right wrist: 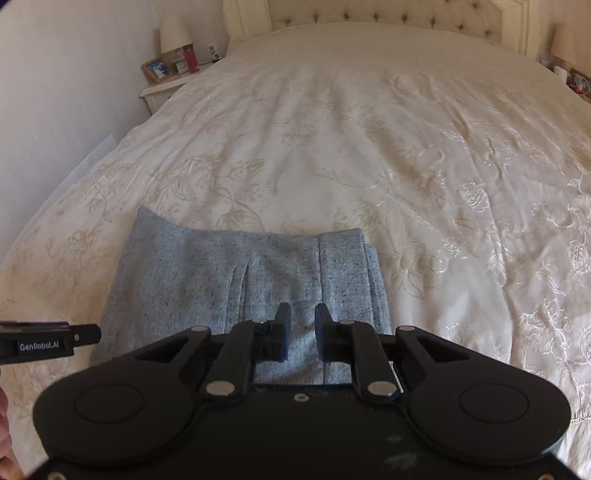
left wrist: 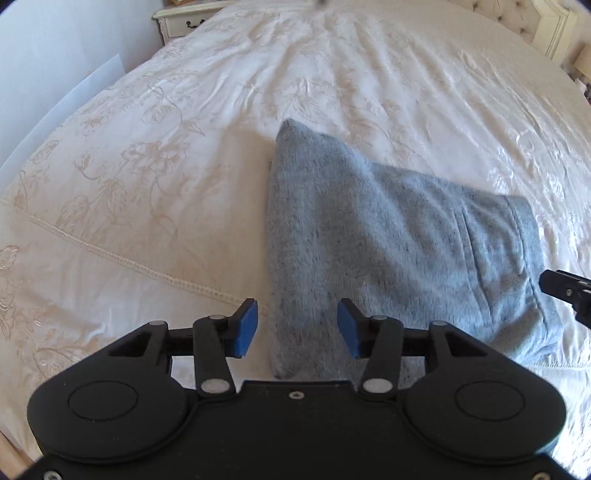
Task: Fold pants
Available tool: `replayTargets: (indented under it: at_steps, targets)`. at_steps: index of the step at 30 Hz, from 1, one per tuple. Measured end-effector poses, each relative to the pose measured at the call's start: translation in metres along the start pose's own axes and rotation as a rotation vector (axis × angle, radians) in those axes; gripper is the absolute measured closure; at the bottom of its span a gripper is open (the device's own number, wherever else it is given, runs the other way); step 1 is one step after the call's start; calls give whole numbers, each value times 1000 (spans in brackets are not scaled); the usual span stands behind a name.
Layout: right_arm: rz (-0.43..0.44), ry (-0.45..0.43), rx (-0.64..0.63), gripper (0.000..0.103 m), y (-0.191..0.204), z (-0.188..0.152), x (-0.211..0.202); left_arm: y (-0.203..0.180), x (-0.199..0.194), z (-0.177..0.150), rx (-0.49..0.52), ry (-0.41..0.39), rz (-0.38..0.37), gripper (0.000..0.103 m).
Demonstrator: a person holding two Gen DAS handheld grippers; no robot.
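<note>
Grey marled pants (left wrist: pixel 399 236) lie folded in a compact stack on the cream bedspread; they also show in the right wrist view (right wrist: pixel 258 280). My left gripper (left wrist: pixel 297 328) is open and empty, hovering over the near left edge of the pants. My right gripper (right wrist: pixel 302 325) is open with a narrow gap, empty, above the near edge of the pants. The right gripper's tip shows at the right edge of the left wrist view (left wrist: pixel 565 291). The left gripper's side shows at the left of the right wrist view (right wrist: pixel 48 343).
The cream embroidered bedspread (right wrist: pixel 369 155) spreads wide around the pants. A nightstand (right wrist: pixel 166 88) with a lamp, photo frame and red bottle stands at the back left. A tufted headboard (right wrist: pixel 388 18) is at the far end. A wall (left wrist: pixel 55 55) runs along the left.
</note>
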State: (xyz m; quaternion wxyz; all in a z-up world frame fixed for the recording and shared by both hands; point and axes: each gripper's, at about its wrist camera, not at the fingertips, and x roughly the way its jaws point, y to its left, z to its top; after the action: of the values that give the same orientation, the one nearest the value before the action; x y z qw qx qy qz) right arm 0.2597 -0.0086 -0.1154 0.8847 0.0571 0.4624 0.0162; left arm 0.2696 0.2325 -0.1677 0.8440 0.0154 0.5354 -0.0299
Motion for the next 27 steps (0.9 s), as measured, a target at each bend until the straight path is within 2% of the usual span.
replayTargets:
  at_steps: [2,4,8,11,15,21,27]
  targets:
    - [-25,103,-30,86,8,-20,21,-1,20,-15,4,69,31,46]
    - [-19,200,-34,90,7,-43,34,3,24,-30,-20,71,24,46]
    - [0,192,-14,87,6,-56,12,0,-2,-28,-22,50,54,47]
    - [12,148,50,87,1,-51,-10,-10,-28,-22,-17,25,67,49]
    - [2,90,72,86,-1,-38,-48,-22,-64,-17,-27,-4,71,48]
    - [9,58,82,84,-5,-22,-92,-47,-104,-19,-1,-71,89,46]
    - [26,24,69,83,-2,-25,-127,-60,-130,-31,-18,-69,51,45]
